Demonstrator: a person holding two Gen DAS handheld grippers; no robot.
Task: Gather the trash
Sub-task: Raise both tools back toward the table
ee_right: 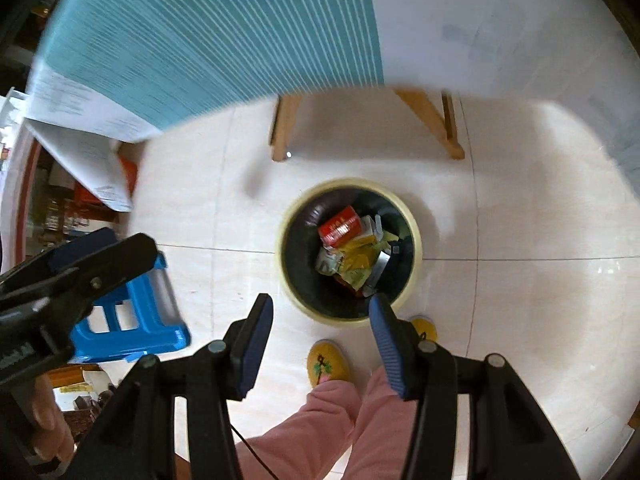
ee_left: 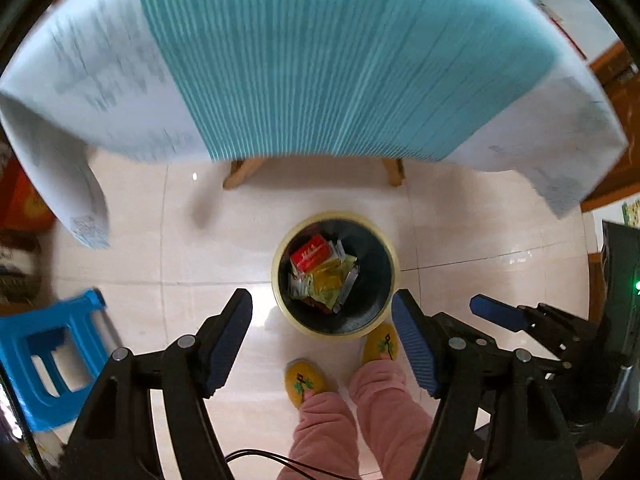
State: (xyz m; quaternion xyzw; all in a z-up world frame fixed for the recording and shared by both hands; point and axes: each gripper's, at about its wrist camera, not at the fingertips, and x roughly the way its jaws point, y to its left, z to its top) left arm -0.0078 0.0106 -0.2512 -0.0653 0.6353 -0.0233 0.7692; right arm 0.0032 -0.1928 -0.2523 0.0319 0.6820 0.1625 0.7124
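A round bin with a cream rim [ee_left: 394,264] [ee_right: 416,240] stands on the tiled floor below both grippers. It holds trash: a red box [ee_left: 310,254] [ee_right: 340,227], yellow wrappers [ee_left: 330,280] [ee_right: 356,260] and silver foil bits. My left gripper [ee_left: 322,304] is open and empty, high above the bin's near edge. My right gripper [ee_right: 322,308] is open and empty too, above the bin's near-left edge; it also shows in the left wrist view [ee_left: 500,312].
A table with a teal striped cloth [ee_left: 340,60] [ee_right: 220,32] and wooden legs [ee_right: 284,128] stands behind the bin. A blue plastic stool [ee_left: 44,356] [ee_right: 136,312] is at the left. The person's yellow slippers [ee_left: 304,380] [ee_right: 328,364] stand by the bin.
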